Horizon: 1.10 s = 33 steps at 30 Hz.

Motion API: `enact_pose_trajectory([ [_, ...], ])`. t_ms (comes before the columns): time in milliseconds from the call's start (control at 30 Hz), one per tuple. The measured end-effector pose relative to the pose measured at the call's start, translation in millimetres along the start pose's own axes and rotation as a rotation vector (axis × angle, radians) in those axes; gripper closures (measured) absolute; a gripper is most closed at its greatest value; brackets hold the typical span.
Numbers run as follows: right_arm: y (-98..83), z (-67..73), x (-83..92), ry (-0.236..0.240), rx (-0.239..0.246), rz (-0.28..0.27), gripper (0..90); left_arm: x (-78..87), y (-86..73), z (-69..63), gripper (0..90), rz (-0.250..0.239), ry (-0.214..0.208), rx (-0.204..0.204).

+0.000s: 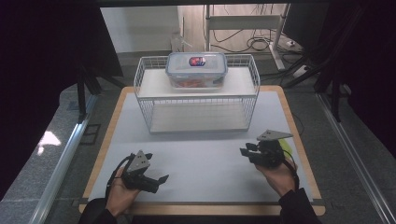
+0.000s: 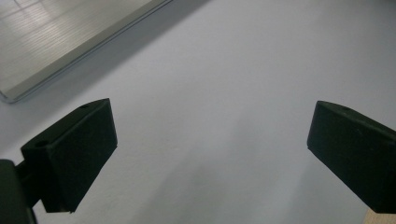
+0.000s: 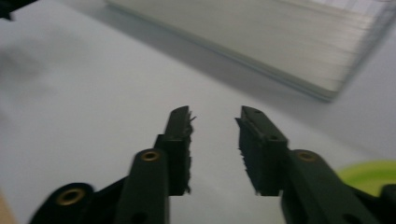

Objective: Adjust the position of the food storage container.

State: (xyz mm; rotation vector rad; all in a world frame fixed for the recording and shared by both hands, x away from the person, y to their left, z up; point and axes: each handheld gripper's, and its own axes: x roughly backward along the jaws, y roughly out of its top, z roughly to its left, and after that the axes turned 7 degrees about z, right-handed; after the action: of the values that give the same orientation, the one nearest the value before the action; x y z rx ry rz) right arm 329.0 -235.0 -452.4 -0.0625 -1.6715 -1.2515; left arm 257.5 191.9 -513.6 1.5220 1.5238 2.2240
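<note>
The box (image 1: 196,69) sits on the rack's (image 1: 196,109) top shelf, well apart from both empty grippers, left (image 1: 156,179) wide open and right (image 1: 246,151) nearly closed, so a narrow-jawed reach could shove it backward.

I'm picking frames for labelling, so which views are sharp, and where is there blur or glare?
High view: evenly lit table, dark surroundings, glare patch on the floor at left. Left gripper view: sharp, left claw casting a soft shadow. Right gripper view: motion-blurred, right claw and wire rack smeared.
</note>
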Motion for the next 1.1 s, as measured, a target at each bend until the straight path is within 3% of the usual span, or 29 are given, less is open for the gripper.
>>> enact_pose_trajectory([
  [33, -2.2, -11.0, 5.0, -0.019, -0.018, 0.001, 79.9, 0.6, 0.0, 0.2, 1.7, -0.005, 0.002, -0.002],
  [100, -3.9, -17.0, 7.1, -0.033, -0.033, 0.004, 83.3, 0.5, -0.2, 0.5, 1.7, -0.004, 0.002, 0.001],
  [167, -10.0, -34.2, 14.6, -0.089, -0.064, -0.008, 89.7, 0.1, -0.9, 1.8, 1.8, 0.001, -0.003, 0.006],
  [333, -17.8, -52.9, 27.2, -0.148, -0.106, -0.040, 90.0, 0.0, -0.8, 1.2, 1.9, -0.003, 0.002, 0.004],
  [367, -22.0, -61.7, 33.8, -0.186, -0.122, -0.052, 90.0, -0.7, -0.9, 1.1, 1.9, 0.002, 0.003, 0.004],
  [567, -34.9, -83.0, 43.6, -0.270, -0.176, -0.058, 90.0, -2.2, -1.1, 0.7, 2.2, 0.006, 0.004, 0.011],
  [833, -48.6, -99.7, 43.5, -0.325, -0.221, -0.002, 90.0, -3.7, -1.3, 0.9, 2.8, 0.026, 0.017, 0.006],
  [1100, -52.5, -101.8, 38.0, -0.338, -0.224, 0.034, 90.0, -4.4, -1.5, 0.7, 2.9, 0.032, 0.013, 0.007],
])
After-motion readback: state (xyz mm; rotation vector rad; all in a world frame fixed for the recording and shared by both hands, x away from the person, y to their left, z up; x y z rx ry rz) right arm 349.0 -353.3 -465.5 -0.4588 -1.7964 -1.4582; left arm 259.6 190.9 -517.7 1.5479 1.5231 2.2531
